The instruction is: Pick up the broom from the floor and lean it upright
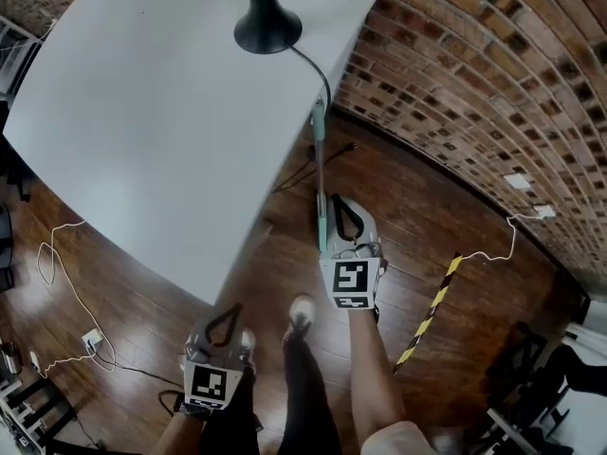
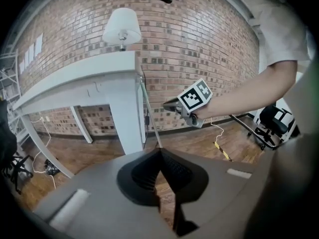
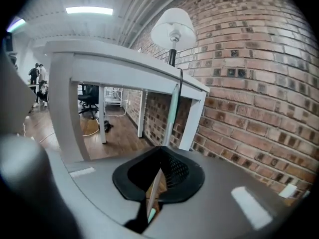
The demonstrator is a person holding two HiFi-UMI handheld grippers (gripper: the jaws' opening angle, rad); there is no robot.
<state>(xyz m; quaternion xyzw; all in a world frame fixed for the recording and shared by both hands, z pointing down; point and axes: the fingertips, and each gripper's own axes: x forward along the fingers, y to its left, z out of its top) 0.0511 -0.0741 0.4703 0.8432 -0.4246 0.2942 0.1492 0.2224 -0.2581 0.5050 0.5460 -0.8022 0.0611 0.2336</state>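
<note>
The broom's thin handle, grey with teal sections, stands upright and leans on the edge of the white table. Its lower end is hidden behind my right gripper. My right gripper is just right of the handle, shut and holding nothing. In the right gripper view the handle rises ahead against the table edge, beyond the closed jaws of the right gripper. My left gripper hangs lower at the left, shut and empty. In the left gripper view the handle stands past the left gripper.
A lamp stands on the table with its cable running over the edge. A brick wall closes the right side. Yellow-black tape and white cables lie on the wooden floor. The person's shoe is between the grippers.
</note>
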